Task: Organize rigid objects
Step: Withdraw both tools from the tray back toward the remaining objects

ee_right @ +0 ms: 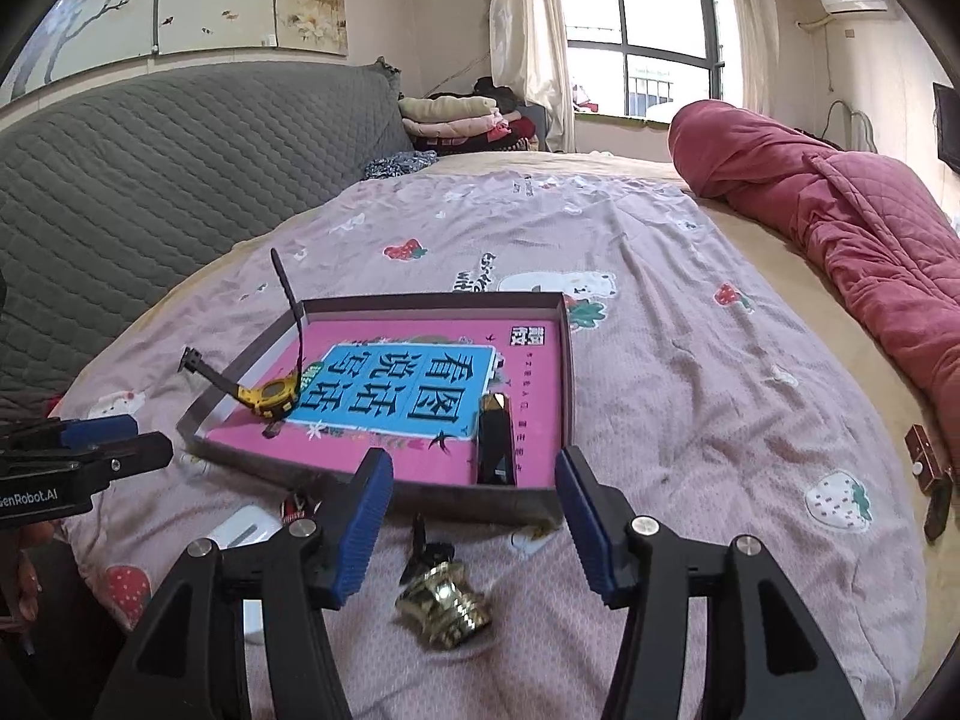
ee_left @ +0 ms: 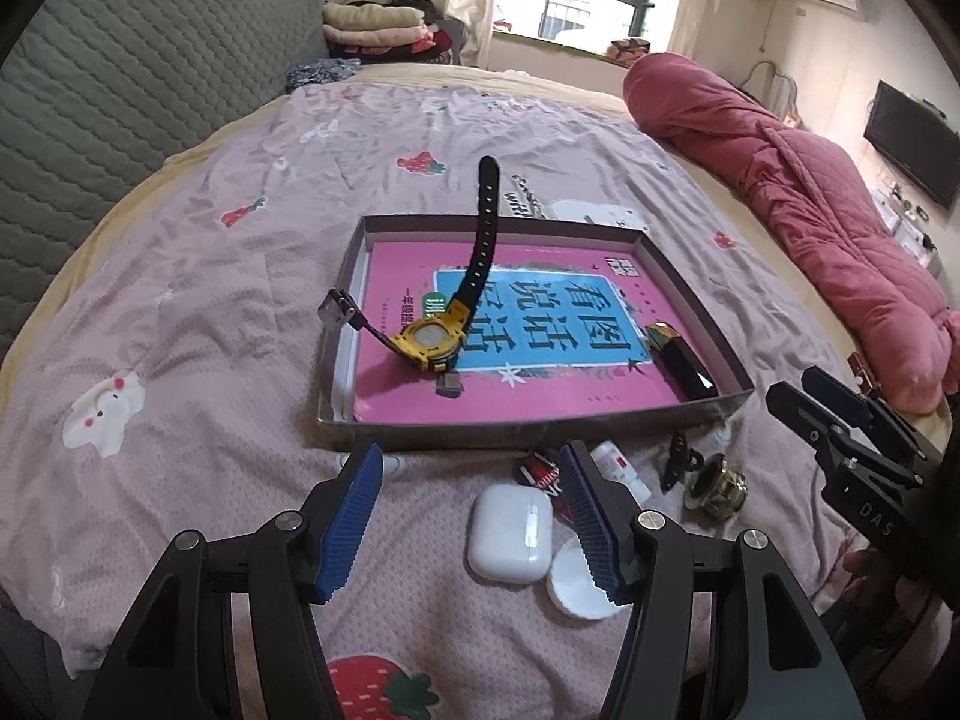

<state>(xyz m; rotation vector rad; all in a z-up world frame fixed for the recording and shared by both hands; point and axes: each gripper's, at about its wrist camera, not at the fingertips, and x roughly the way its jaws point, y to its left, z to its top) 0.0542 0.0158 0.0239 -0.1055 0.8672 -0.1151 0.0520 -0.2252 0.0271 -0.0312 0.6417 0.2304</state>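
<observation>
On the bed, tray [ee_left: 690, 414] is holding watch [ee_left: 432, 342] and black case [ee_left: 684, 360]; both grippers, left [ee_left: 474, 516] and right [ee_right: 474, 522], are hovering apart, empty. Next: likely picking earbud case [ee_left: 510, 534] or brass piece [ee_right: 444, 612].

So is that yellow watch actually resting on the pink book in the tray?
Touching. In the left wrist view the yellow watch sits with its case directly on the pink book, its shadow meeting it with no gap.
</observation>
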